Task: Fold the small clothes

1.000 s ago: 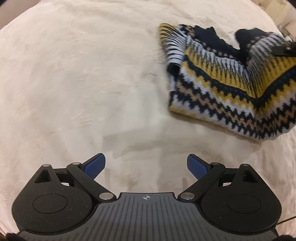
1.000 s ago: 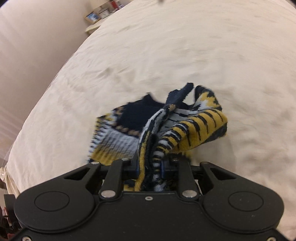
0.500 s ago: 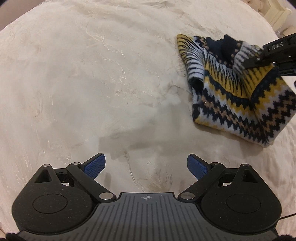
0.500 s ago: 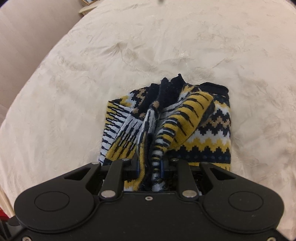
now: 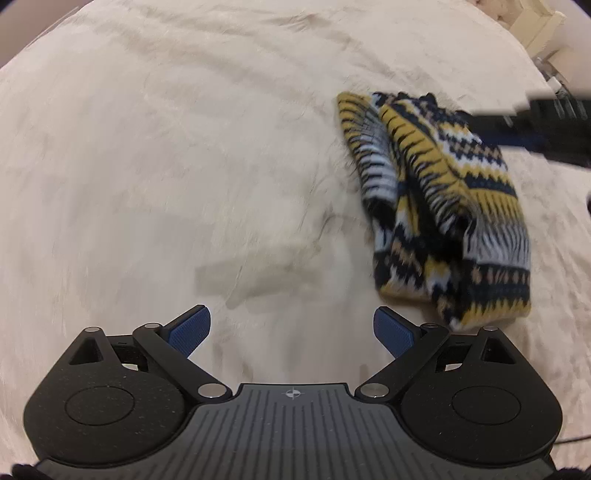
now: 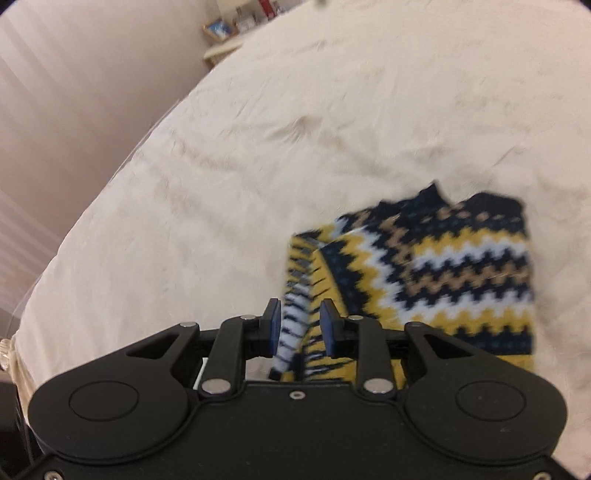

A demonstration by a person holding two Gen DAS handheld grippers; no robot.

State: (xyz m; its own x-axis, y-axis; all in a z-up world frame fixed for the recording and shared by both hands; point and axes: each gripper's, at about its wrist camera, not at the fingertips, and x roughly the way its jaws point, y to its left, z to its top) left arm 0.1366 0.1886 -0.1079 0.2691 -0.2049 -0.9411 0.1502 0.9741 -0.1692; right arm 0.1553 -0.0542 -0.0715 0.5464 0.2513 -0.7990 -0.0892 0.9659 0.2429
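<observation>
A small knitted sweater (image 5: 443,206) with navy, yellow, white and tan zigzag bands lies folded on a cream bedspread (image 5: 184,166). In the right wrist view the sweater (image 6: 443,273) lies flat to the right. My right gripper (image 6: 300,325) is partly open, and a striped edge of the sweater (image 6: 295,325) lies loose between its blue pads. My left gripper (image 5: 291,332) is wide open and empty, hovering over bare bedspread left of the sweater. The right gripper shows blurred at the far right of the left wrist view (image 5: 546,125).
The bed's left edge (image 6: 96,206) drops off beside a pinkish wall (image 6: 74,92). A shelf with a picture frame (image 6: 219,29) stands at the far end. Pale furniture (image 5: 535,26) sits beyond the bed's top right corner.
My right gripper has opened and let go of the sweater, which has dropped flat onto the bed. The right gripper has shifted left. The left gripper stays open.
</observation>
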